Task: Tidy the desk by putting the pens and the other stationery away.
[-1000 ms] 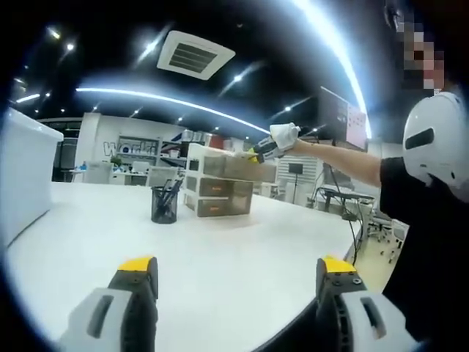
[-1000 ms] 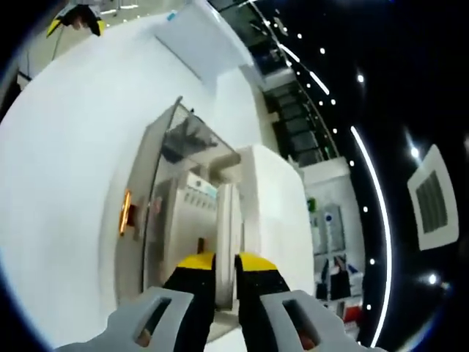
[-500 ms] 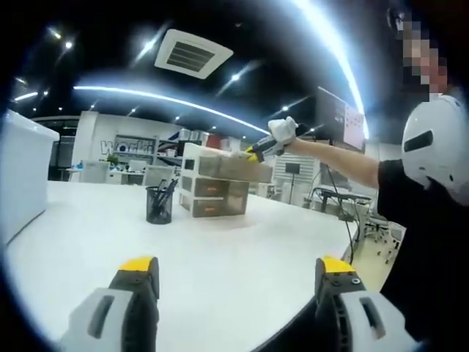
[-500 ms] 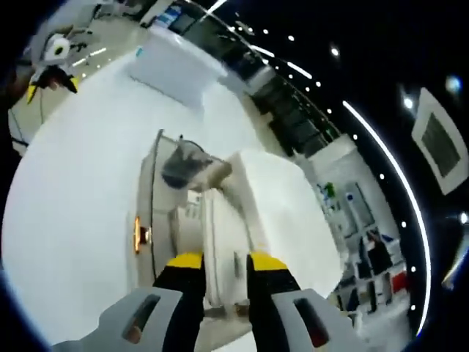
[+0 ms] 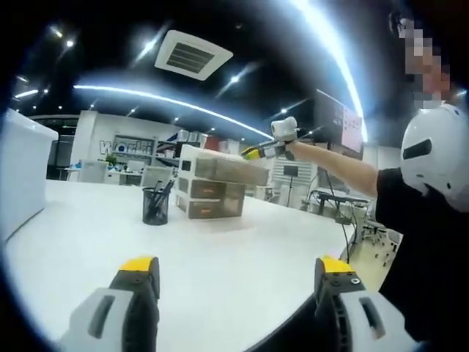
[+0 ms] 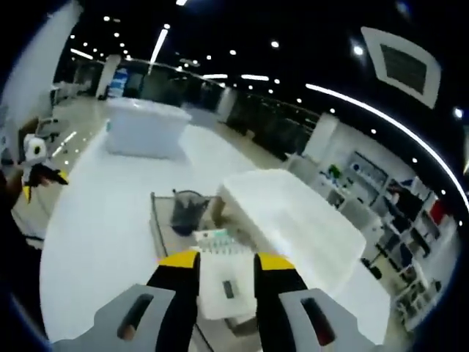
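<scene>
Right gripper (image 6: 226,258) held out at arm's length over drawer unit (image 5: 212,189), jaws clamped on white box (image 6: 224,282), left gripper (image 5: 231,273) low over desk (image 5: 220,271), jaws wide apart, pen cup (image 5: 154,206) just beside unit.

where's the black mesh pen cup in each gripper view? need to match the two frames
Left gripper view: pen cup left of centre on the white desk, just left of the drawer unit.
Right gripper view: pen cup mid-frame, behind the open top drawer, above the right gripper.
Shared landmark: the drawer unit.
</scene>
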A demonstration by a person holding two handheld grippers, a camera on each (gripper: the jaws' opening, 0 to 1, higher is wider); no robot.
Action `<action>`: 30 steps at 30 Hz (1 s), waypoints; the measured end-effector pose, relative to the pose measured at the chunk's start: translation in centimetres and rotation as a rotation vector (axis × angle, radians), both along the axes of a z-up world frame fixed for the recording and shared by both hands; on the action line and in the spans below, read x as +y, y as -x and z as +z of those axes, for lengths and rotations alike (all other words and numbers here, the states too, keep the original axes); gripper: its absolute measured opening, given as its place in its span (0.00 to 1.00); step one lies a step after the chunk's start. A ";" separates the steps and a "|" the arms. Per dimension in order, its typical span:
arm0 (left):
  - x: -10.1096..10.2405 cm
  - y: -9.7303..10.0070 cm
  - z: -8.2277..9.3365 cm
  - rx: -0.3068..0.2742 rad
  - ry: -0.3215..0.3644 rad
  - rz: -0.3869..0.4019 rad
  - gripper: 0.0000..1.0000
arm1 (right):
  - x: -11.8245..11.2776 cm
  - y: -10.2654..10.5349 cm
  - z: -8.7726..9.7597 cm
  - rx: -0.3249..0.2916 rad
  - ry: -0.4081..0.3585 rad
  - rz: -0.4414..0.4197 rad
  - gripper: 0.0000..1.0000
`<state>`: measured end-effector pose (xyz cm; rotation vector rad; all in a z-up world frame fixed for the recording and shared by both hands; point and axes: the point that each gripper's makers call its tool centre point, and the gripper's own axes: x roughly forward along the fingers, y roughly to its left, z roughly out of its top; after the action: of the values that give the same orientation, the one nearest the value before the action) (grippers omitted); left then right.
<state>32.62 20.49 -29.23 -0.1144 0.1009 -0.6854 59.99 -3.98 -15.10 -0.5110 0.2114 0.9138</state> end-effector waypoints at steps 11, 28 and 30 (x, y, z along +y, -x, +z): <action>-0.4 -0.4 0.4 -0.007 -0.012 -0.006 0.86 | -0.9 2.9 2.1 -0.053 -0.135 0.018 0.43; -1.6 -1.8 1.2 -0.011 -0.024 -0.047 0.86 | -4.4 8.9 -1.3 -0.048 -0.314 -0.057 0.49; -1.7 -2.0 1.3 -0.010 -0.025 -0.050 0.86 | -4.7 9.6 -1.9 -0.051 -0.318 -0.069 0.50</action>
<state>34.61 18.81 -27.94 -0.0853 0.1032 -0.7345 50.39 -8.64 -17.04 -0.2307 0.0349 0.8469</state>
